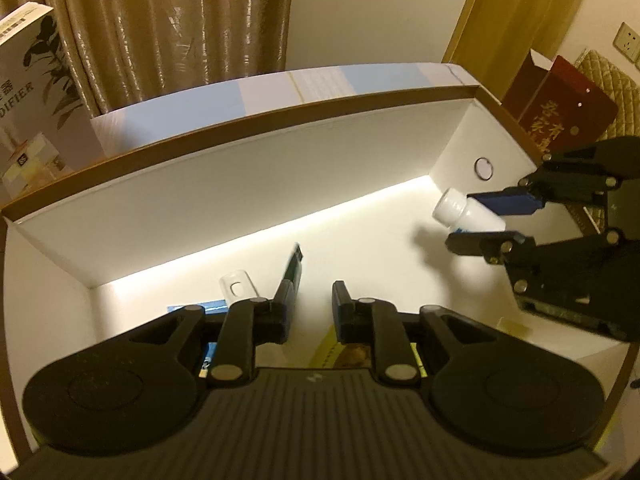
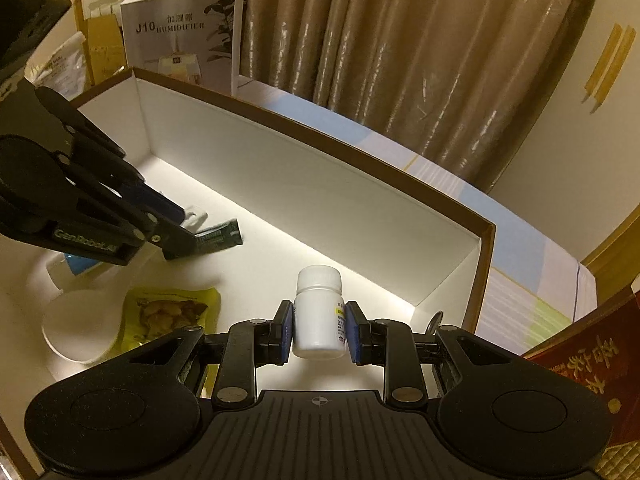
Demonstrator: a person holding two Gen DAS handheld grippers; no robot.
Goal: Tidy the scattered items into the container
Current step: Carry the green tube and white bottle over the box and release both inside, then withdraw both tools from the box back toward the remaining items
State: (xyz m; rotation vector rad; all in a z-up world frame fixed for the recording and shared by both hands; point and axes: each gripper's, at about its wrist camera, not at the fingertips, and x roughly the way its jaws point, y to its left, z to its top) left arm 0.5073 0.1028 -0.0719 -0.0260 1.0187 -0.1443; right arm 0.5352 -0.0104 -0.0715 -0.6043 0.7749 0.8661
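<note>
The container is a white cardboard box with a brown rim (image 1: pixel 248 120) (image 2: pixel 360 148), and both grippers hang over its inside. My right gripper (image 2: pixel 318 332) is shut on a white pill bottle (image 2: pixel 318 312), blue pads on its two sides, cap pointing away from me. In the left wrist view that bottle (image 1: pixel 466 212) hangs at the right in the right gripper (image 1: pixel 464 222). My left gripper (image 1: pixel 316 300) (image 2: pixel 180 232) stands open with bare box floor showing between its fingers. A dark green flat pack (image 1: pixel 294 264) (image 2: pixel 220 236) lies at the tip of its left finger.
On the box floor lie a yellow snack pouch (image 2: pixel 168 312), a white cup (image 2: pixel 76 332), a small clear cap (image 1: pixel 238 286) and a blue item (image 1: pixel 204 306). A humidifier carton (image 2: pixel 184 36) stands behind the box, a red carton (image 1: pixel 560 108) to its right, curtains beyond.
</note>
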